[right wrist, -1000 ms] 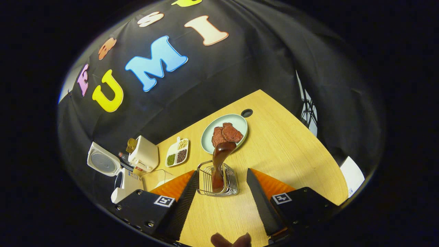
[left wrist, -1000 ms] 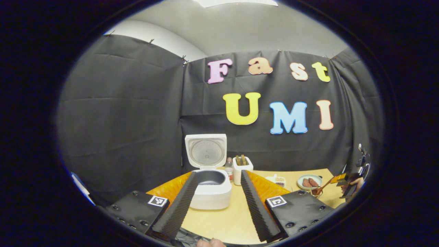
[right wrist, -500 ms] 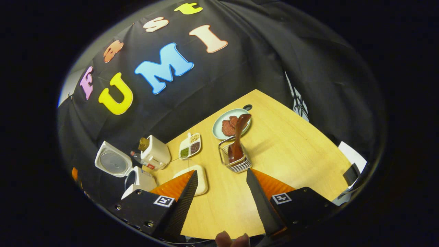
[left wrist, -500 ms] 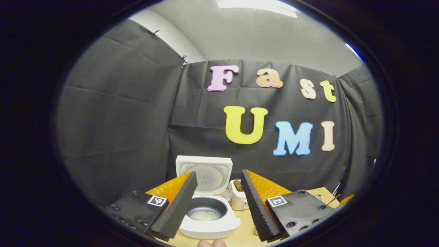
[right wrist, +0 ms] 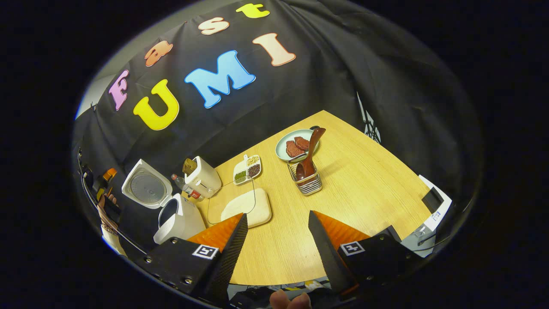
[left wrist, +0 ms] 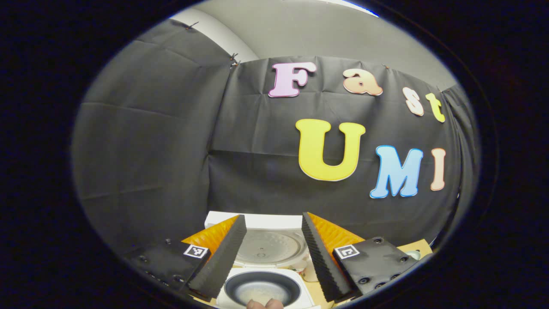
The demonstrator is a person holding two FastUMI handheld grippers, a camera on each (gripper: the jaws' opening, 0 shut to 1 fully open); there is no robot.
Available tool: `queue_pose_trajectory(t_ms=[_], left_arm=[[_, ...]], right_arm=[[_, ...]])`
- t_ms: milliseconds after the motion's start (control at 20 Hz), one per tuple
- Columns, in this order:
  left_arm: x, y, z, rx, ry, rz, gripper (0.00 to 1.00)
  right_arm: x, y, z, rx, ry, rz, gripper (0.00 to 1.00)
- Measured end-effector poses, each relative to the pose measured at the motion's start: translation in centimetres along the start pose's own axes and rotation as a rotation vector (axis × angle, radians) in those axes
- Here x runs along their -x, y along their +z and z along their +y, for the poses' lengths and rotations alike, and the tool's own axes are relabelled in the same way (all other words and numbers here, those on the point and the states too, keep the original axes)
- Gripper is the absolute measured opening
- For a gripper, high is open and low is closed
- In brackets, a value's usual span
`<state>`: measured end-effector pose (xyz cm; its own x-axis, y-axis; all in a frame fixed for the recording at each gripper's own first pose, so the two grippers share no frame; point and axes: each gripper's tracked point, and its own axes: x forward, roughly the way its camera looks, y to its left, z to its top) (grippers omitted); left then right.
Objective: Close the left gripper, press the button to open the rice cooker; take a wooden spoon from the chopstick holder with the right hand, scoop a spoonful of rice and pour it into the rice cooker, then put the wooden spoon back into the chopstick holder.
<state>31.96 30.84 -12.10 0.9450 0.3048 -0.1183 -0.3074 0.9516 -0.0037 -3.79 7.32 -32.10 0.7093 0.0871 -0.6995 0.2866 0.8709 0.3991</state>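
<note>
The white rice cooker (left wrist: 261,279) stands open right below my left gripper (left wrist: 272,216), its lid (left wrist: 268,245) raised and a little rice in the dark pot (left wrist: 261,292). The left gripper is open with nothing between its fingers. In the right gripper view the wooden spoon (right wrist: 312,148) stands bowl-up in the wire chopstick holder (right wrist: 309,182), well beyond my open right gripper (right wrist: 278,214). A white tray of rice (right wrist: 248,207) lies between the holder and the open rice cooker (right wrist: 178,216).
On the wooden table (right wrist: 369,180) are a pale plate with meat pieces (right wrist: 296,146), a divided dish of beans (right wrist: 247,168), a white box with utensils (right wrist: 205,177) and a bottle (right wrist: 185,189). A hand with the other gripper (right wrist: 105,195) is at the far left.
My right gripper has drawn back from the holder, leaving the spoon standing in it. My left gripper has come closer to the open cooker, now just below it.
</note>
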Motion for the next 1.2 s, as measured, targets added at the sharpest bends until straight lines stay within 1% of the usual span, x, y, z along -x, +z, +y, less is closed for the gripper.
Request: queue_pose_trajectory(t_ms=[50,150,200,250,300,400,450,550,600,650,700,750,800,850,900,950,1150,1200], left_arm=[[-1.6,0.3,-0.1,-0.009,0.005,-0.010,0.86],[-4.7,0.0,0.1,-0.027,0.019,0.004,0.86],[-6.4,-0.3,0.3,-0.034,0.027,0.020,0.91],[-7.9,-0.7,0.6,-0.035,0.036,0.032,0.91],[-9.3,-0.9,0.9,-0.034,0.049,0.042,0.86],[-11.6,-1.7,1.6,-0.015,0.068,0.081,0.86],[-12.4,-2.5,1.9,-0.009,0.074,0.111,0.91],[-13.6,-4.4,2.3,-0.015,0.077,0.162,0.91],[-13.8,-5.1,2.5,-0.036,0.086,0.186,0.91],[-14.4,-5.4,2.8,-0.094,0.081,0.184,0.91],[-13.9,-5.4,2.5,-0.113,0.071,0.187,0.91],[-13.9,-5.4,2.2,-0.098,0.060,0.187,0.92],[-14.0,-5.0,2.2,-0.085,0.062,0.188,0.94],[-13.7,-5.0,2.1,-0.079,0.062,0.193,0.92],[-13.0,-5.3,2.0,-0.081,0.061,0.196,0.96],[-12.1,-5.5,1.9,-0.081,0.062,0.191,0.93],[-6.6,-6.1,1.3,-0.103,0.059,0.134,0.93],[-5.2,-6.8,1.2,-0.105,0.056,0.124,0.89]], right_arm=[[0.2,-0.2,0.2,0.012,-0.002,0.004,0.88],[0.4,-0.8,0.8,0.041,-0.004,0.018,0.88],[0.5,-0.9,1.0,0.056,-0.006,0.021,0.88],[0.6,-1.0,1.3,0.071,-0.004,0.025,0.88],[0.7,-1.0,1.7,0.085,-0.001,0.029,0.88],[0.9,-0.9,2.0,0.104,0.001,0.027,0.88],[1.0,-0.9,2.1,0.107,0.002,0.029,0.88],[1.1,-0.9,2.1,0.101,0.005,0.029,0.88],[0.9,-1.0,2.2,0.097,0.006,0.034,0.88],[0.8,-1.2,2.3,0.093,0.008,0.039,0.88],[0.7,-1.4,2.3,0.091,0.010,0.043,0.88],[0.5,-1.7,2.4,0.091,0.012,0.052,0.88],[0.4,-2.1,2.7,0.090,0.020,0.060,0.88],[0.3,-2.6,3.0,0.091,0.028,0.069,0.88],[0.3,-2.8,3.3,0.093,0.034,0.072,0.88],[0.3,-3.1,3.6,0.098,0.040,0.074,0.88],[0.5,-3.7,3.8,0.088,0.057,0.077,0.88],[0.5,-3.9,3.8,0.081,0.060,0.081,0.88]])
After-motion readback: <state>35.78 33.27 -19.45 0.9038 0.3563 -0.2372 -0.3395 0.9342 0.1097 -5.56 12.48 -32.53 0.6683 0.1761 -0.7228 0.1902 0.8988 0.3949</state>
